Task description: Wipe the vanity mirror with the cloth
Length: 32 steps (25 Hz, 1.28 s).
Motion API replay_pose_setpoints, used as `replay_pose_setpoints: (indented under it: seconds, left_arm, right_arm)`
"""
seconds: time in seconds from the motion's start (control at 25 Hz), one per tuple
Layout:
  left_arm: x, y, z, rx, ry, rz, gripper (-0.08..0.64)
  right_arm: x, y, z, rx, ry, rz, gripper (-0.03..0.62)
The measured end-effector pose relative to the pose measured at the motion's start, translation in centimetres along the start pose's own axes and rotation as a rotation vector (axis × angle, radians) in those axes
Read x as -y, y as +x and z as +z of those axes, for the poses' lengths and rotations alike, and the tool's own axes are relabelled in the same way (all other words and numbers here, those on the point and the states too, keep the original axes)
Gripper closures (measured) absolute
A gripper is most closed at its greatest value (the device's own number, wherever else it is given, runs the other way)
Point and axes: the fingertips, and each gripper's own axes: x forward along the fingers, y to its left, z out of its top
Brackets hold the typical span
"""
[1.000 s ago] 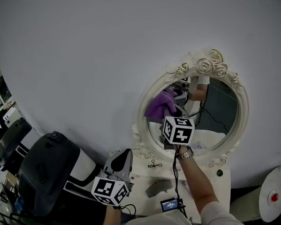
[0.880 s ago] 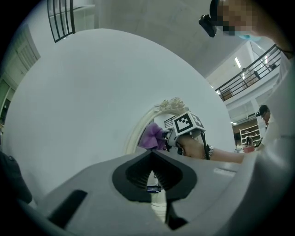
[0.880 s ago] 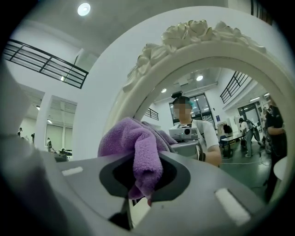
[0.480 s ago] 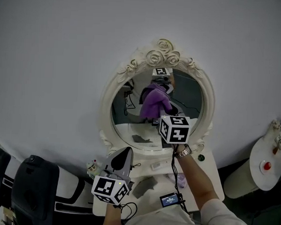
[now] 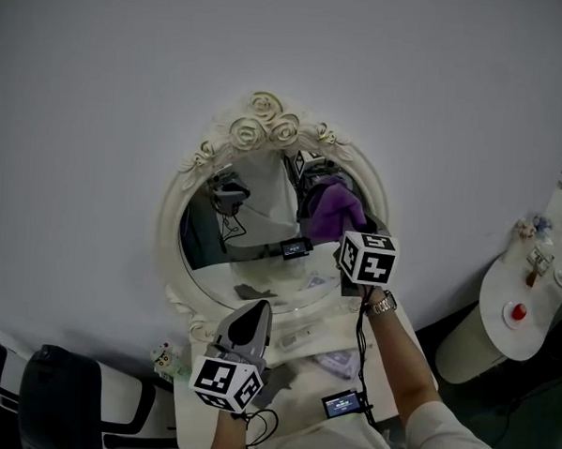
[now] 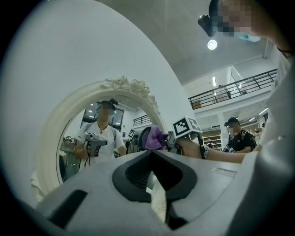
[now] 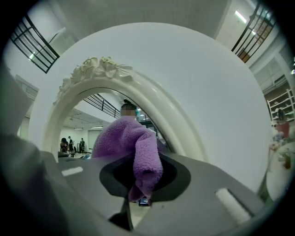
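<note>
Purple cloth (image 7: 138, 152), one, pinched in the right tongs (image 5: 341, 236) against one oval mirror (image 5: 242, 250); left tongs (image 5: 253, 311) closed, empty.

White vanity table (image 5: 298, 351): mirror (image 5: 261, 251), small figurine (image 5: 164, 356).

no readable text, labels or numbers, only square marker patterns on cubes

Your head view is dim and flat: grey wall (image 5: 129, 70) evenly lit, no hard shadows, edges bowed. Both gripper views are heavy fisheye with black corners; ceiling lamp (image 6: 212, 44) glares in the left one, cloth (image 7: 133, 147) sharp, foreground soft.
</note>
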Motion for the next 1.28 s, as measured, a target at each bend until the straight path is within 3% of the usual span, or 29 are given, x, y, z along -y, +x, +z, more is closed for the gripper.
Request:
replay_pose_setpoints:
  seconds: [0.2,0.32,0.56,0.8,1.16,1.28]
  left_arm:
    - [0.4,-0.1,-0.5,-0.012,-0.005,-0.001,0.557]
    - [0.1,-0.8,-0.6,-0.014,-0.007,0.016,0.557]
    - [-1.9,-3.5,-0.8,-0.025,-0.001,0.099,0.557]
    - [-5.7,-9.5,0.3,-0.019,0.031,0.279,0.557]
    - [-8.8,-16.2,0.3,-0.036,0.04,0.463,0.557]
    - [-9.7,-17.4,0.3,-0.044,0.04,0.499,0.557]
  right_arm:
    - [2.3,-0.3,-0.6,-0.015,0.025,-0.043,0.535]
    - [0.8,-1.0,-0.8,0.0,0.043,-0.011,0.535]
    - [-10.7,-1.0,-3.8,-0.026,-0.147,0.185,0.535]
    - [-22.7,0.2,-7.8,-0.09,-0.157,0.39,0.535]
    - [-31.2,1.0,-10.3,-0.119,-0.131,0.489,0.535]
    - [-32.0,1.2,-10.6,-0.119,-0.118,0.489,0.535]
